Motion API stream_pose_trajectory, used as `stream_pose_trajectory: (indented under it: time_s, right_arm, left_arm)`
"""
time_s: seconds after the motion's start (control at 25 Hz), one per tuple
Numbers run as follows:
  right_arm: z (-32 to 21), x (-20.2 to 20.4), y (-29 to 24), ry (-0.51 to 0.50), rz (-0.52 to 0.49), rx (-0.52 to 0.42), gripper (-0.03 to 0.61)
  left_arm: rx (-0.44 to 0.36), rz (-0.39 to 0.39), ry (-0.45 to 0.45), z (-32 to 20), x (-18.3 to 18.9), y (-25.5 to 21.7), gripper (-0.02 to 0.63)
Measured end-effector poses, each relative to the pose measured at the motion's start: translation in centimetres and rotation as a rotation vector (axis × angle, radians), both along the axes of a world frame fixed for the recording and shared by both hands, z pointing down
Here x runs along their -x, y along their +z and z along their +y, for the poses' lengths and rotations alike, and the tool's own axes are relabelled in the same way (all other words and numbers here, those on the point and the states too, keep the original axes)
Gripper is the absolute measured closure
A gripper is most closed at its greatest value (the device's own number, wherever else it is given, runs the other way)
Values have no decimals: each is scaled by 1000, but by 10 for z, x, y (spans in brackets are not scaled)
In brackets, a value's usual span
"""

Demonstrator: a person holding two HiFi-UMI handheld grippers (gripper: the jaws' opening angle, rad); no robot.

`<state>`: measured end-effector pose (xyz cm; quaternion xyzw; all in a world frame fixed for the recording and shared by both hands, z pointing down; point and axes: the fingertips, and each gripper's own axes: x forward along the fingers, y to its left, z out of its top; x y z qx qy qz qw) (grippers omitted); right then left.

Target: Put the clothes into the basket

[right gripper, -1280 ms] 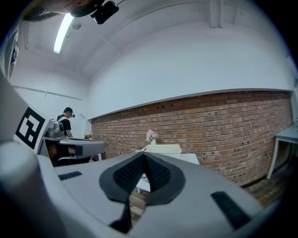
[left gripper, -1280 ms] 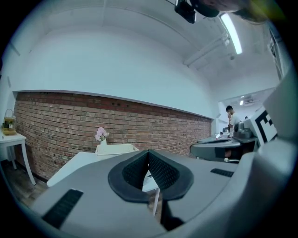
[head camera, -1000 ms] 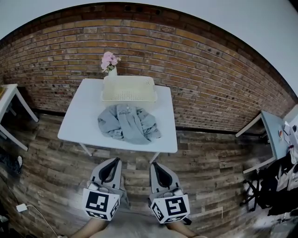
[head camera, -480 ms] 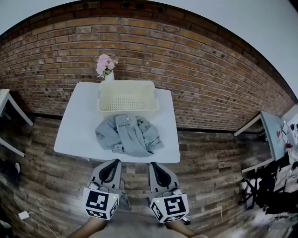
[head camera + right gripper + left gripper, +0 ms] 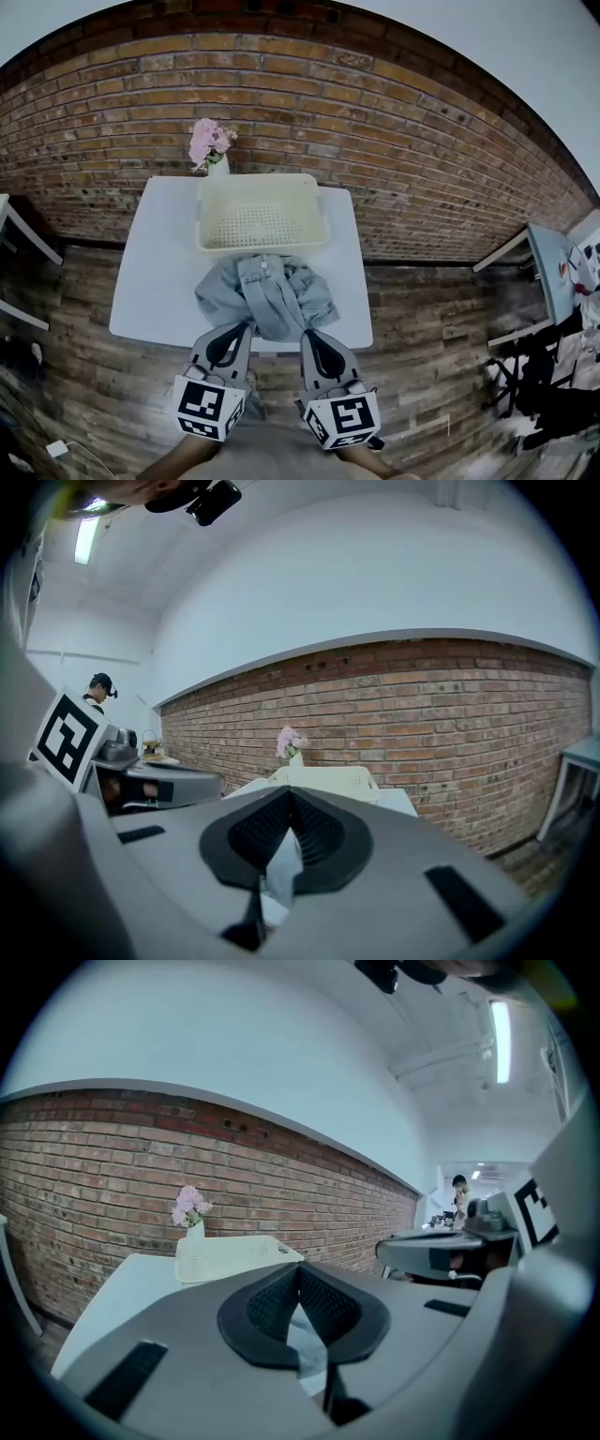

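Change since the earlier head view: white table [image 5: 155,272] now sits closer under the camera. The strip of plank floor [image 5: 441,347] that lay between its near edge and the gripper tips is gone from between them. Both tips now overlap that edge.

Clothes [image 5: 267,295]: one crumpled pale grey heap on the near half of the table, just in front of the basket, not in it. Its lie is unchanged.

Basket [image 5: 323,211]: cream, perforated, at the table's far edge against the brick wall [image 5: 422,141]. No garment is inside.

Flowers [image 5: 208,141]: pink, in a white vase [image 5: 217,167] at the basket's far left corner.

Left gripper [image 5: 244,325]: held low and level, pointing at the heap's near left side. Its jaws are pressed together with nothing between them. Marker cube [image 5: 208,408] faces up.

Right gripper [image 5: 307,332]: parallel to the left one and just beside it, pointing at the heap's near right side. Its jaws are likewise closed on nothing.
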<state>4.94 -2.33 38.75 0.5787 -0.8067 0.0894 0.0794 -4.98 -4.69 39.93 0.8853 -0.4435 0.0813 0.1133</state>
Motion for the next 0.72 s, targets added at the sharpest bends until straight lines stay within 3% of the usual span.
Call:
stream_pose_trajectory:
  time_s: [0.28, 0.72]
  right_arm:
    - [-37, -9, 10, 44, 6, 15, 572]
    - [-61, -2, 23, 7, 1, 42, 572]
  left_arm:
    - [25, -6, 34, -38, 2, 11, 609]
    - [71, 8, 34, -60, 0, 24, 609]
